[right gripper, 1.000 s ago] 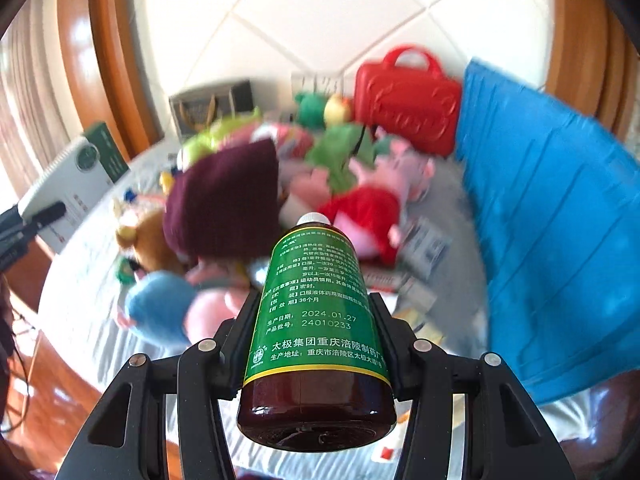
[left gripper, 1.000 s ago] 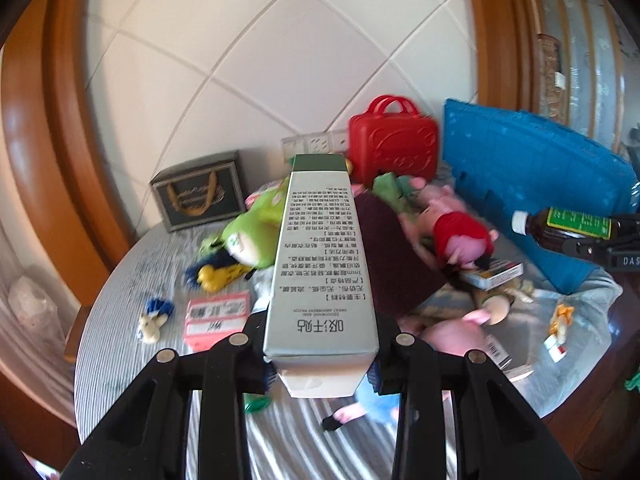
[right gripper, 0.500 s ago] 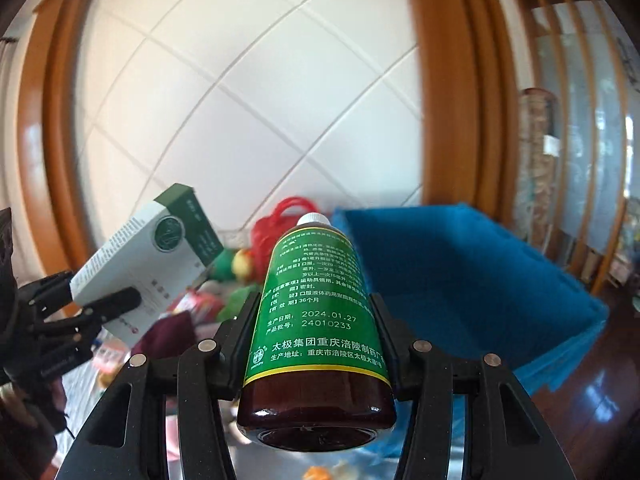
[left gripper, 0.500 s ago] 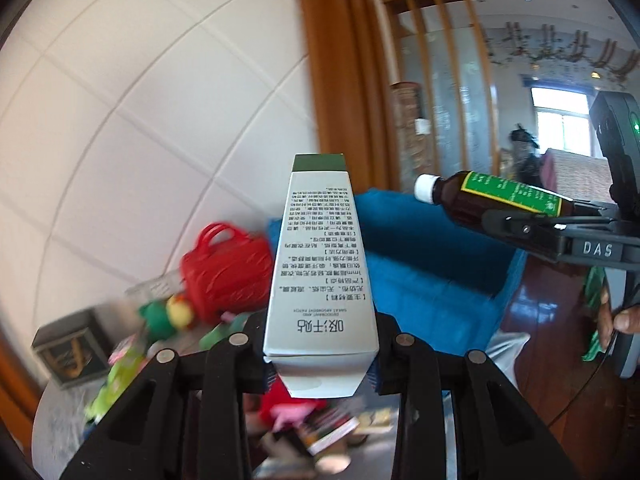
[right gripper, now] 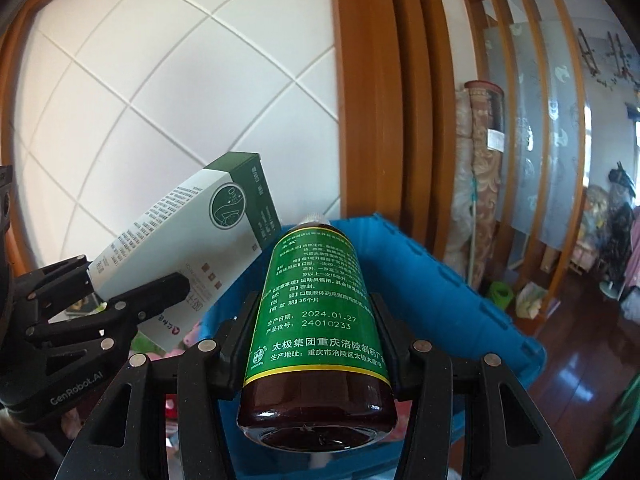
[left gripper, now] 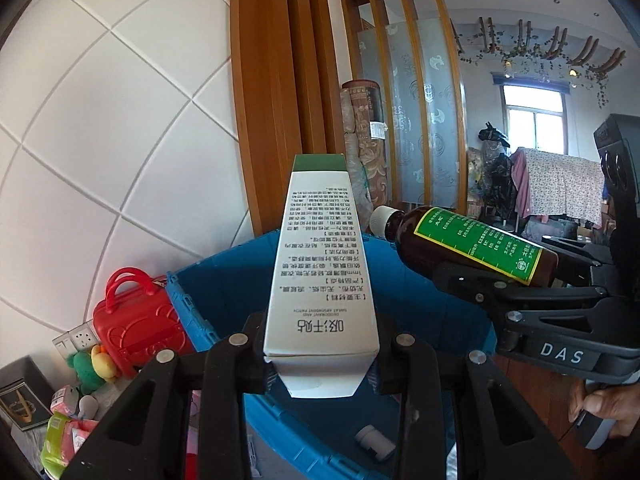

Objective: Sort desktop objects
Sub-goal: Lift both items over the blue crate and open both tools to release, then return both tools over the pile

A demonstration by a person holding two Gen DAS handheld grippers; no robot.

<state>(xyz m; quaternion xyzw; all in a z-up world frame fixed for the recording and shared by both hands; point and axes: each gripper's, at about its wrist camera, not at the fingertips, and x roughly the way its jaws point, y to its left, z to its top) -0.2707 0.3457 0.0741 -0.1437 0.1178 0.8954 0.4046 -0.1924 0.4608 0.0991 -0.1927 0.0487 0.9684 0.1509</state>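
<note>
My left gripper [left gripper: 320,340] is shut on a tall white carton with a green top [left gripper: 318,276], held over the open blue bin [left gripper: 224,292]. The right wrist view shows the same carton [right gripper: 192,248] at the left, in the left gripper [right gripper: 132,292]. My right gripper [right gripper: 316,344] is shut on a brown medicine bottle with a green label [right gripper: 316,312], white cap pointing forward over the blue bin [right gripper: 432,296]. In the left wrist view that bottle [left gripper: 464,244] lies level at the right, close beside the carton. A small white bottle [left gripper: 374,442] lies inside the bin.
A red toy suitcase [left gripper: 136,320] stands left of the bin against the white panelled wall, with small plush toys [left gripper: 94,364] and a dark gift box [left gripper: 20,400] below it. A wooden pillar, a slatted screen and dark wood floor lie beyond the bin. A hand [left gripper: 604,404] holds the right gripper's handle.
Both grippers have swung right and upward from the cluttered table to above the blue bin, each still holding its object. Carton and bottle now sit close together.
</note>
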